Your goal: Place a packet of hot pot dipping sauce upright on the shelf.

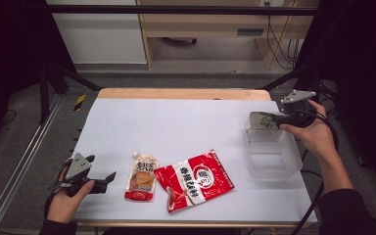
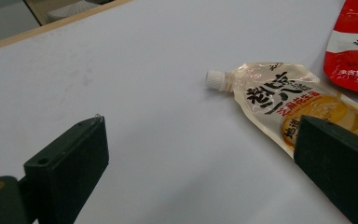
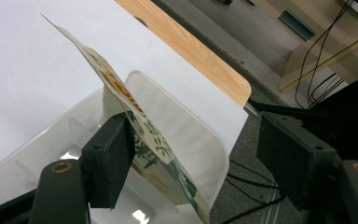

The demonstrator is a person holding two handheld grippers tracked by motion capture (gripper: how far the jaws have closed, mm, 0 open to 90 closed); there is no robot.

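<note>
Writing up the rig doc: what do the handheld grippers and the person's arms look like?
Both grippers, left gripper and right gripper, have blocky matte-black jaws with small screw holes and brass-coloured bushings at the base. Each carries a grey three-cornered plate on top. A black cable trails from the right one. Dark long sleeves.

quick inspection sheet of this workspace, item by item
surface: white table, wooden far edge.
job's things: clear bin at right; flat packet above it, leaning on one jaw; spouted pouch and red bag near front.
clutter: nothing seen.
grippers: left gripper open, beside the pouch; right gripper open around the packet.
cables: black cable at right gripper.
surroundings: wooden furniture, dark frame.
</note>
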